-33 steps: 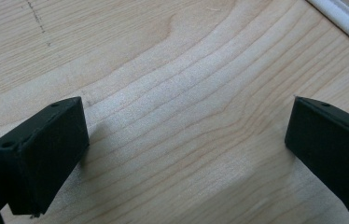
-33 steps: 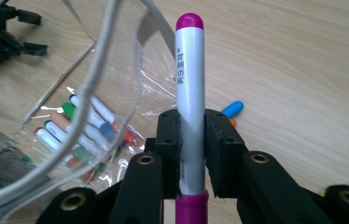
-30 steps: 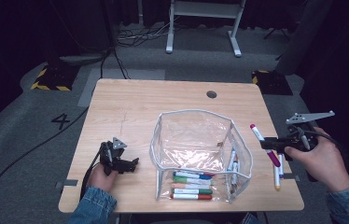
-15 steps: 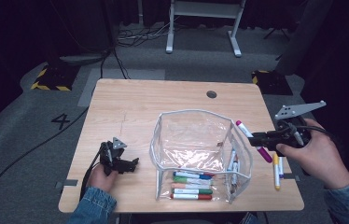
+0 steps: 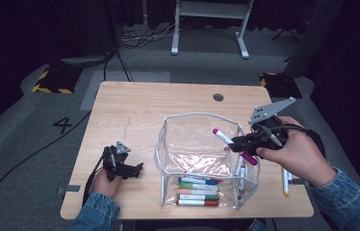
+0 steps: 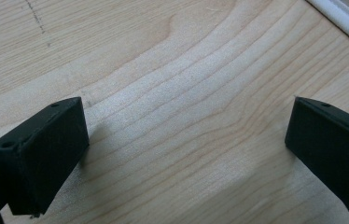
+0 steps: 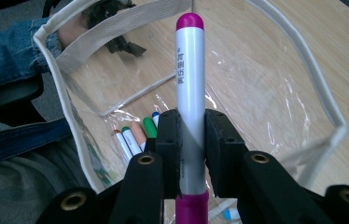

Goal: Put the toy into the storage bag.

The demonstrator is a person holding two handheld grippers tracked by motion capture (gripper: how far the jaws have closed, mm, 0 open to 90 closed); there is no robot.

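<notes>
A: Since a second ago the right gripper [image 5: 238, 143] has come in from beyond the table's right edge and now sits over the right rim of the clear pouch [image 5: 168, 144], lifted a little. The magenta-capped marker [image 5: 231, 142] came with it.

B: And the grip?

A: Clamped. In the right gripper view both pads press the white barrel of the marker [image 7: 190, 93] from either side, the magenta cap pointing away from the hand and a magenta end showing below the jaws.

B: Where does the marker sit, then?

A: In the air above the pouch's open mouth, near the table's right edge, its capped tip reaching in over the opening. It touches nothing but the jaws.

B: What lies in the pouch?

A: A row of coloured markers [image 5: 197, 191] lies flat along its near side, toward the table's front edge. More markers [image 5: 285, 179] lie loose on the table by the right edge, partly under the hand.

B: The left gripper [image 5: 132, 169]?

A: It rests on the table near the front-left corner, left of the pouch. Its jaws stand wide apart over bare wood [image 6: 172, 116], nothing between them. It hasn't shifted.
</notes>
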